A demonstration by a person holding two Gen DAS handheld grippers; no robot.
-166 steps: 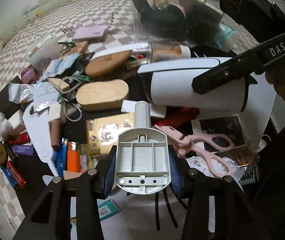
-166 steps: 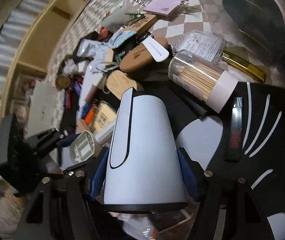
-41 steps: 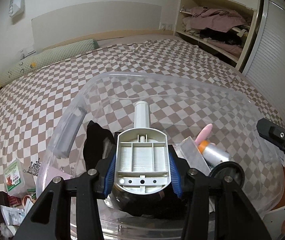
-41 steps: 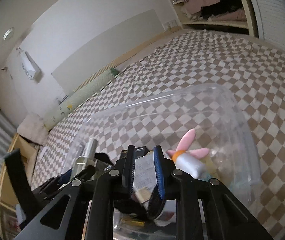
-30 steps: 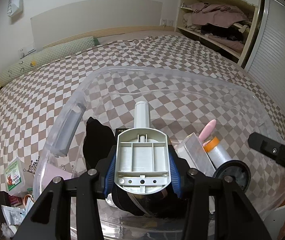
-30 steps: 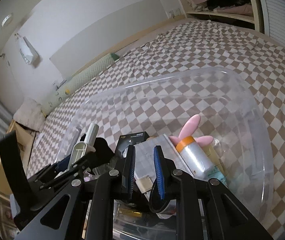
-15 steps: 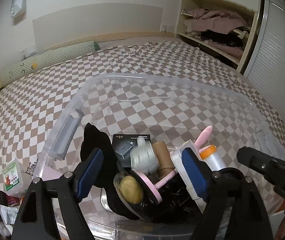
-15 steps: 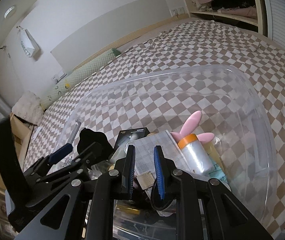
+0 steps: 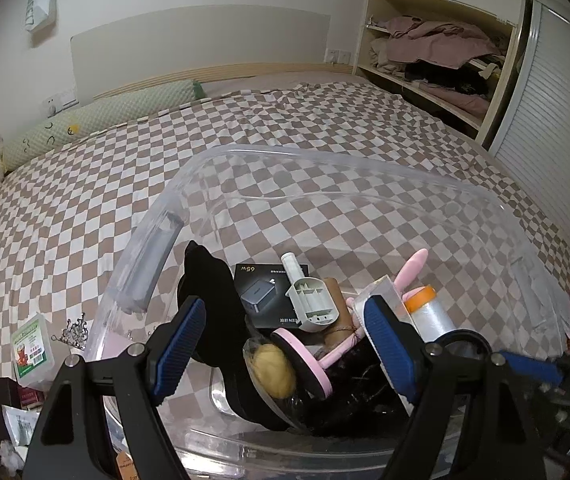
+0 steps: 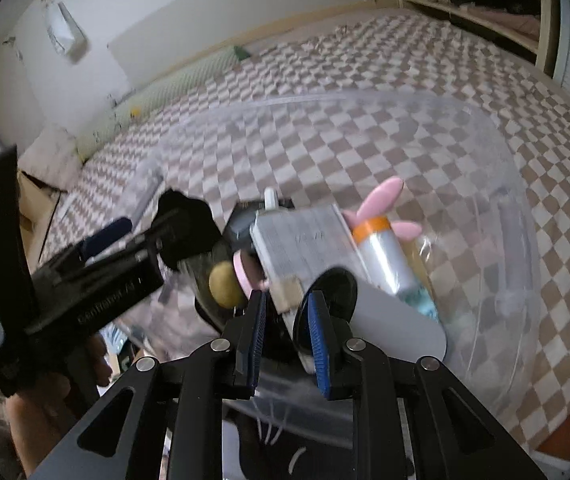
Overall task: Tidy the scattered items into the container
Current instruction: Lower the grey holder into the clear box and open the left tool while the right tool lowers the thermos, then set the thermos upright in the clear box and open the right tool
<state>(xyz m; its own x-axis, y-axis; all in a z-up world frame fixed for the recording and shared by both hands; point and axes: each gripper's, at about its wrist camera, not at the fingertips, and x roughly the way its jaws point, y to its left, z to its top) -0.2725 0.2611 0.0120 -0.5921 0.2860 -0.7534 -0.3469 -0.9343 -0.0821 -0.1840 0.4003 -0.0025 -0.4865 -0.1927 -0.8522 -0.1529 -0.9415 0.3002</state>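
A clear plastic container (image 9: 365, 184) stands on the checkered bed and holds several items. The grey plastic part (image 9: 311, 304) lies inside it on a black charger box (image 9: 261, 294), beside a pink brush (image 9: 317, 356) and an orange-capped bottle (image 9: 429, 316). My left gripper (image 9: 281, 344) is open and empty above the container's near side. My right gripper (image 10: 285, 332) hovers over the container (image 10: 485, 168) with its jaws a small gap apart, holding nothing. The white and black cup (image 10: 381, 324) lies in the container just past its tips.
Loose items remain on the bed left of the container: a small clear box with a green label (image 9: 31, 344), metal clips (image 9: 73, 330) and packets (image 9: 17, 424). A green bolster (image 9: 101, 124) lies at the headboard. Shelves with clothes (image 9: 433, 52) stand at the right.
My left gripper opened and dropped the grey plastic part into the container. My right gripper let go of the cup earlier, stays nearly closed over the container and moved a little.
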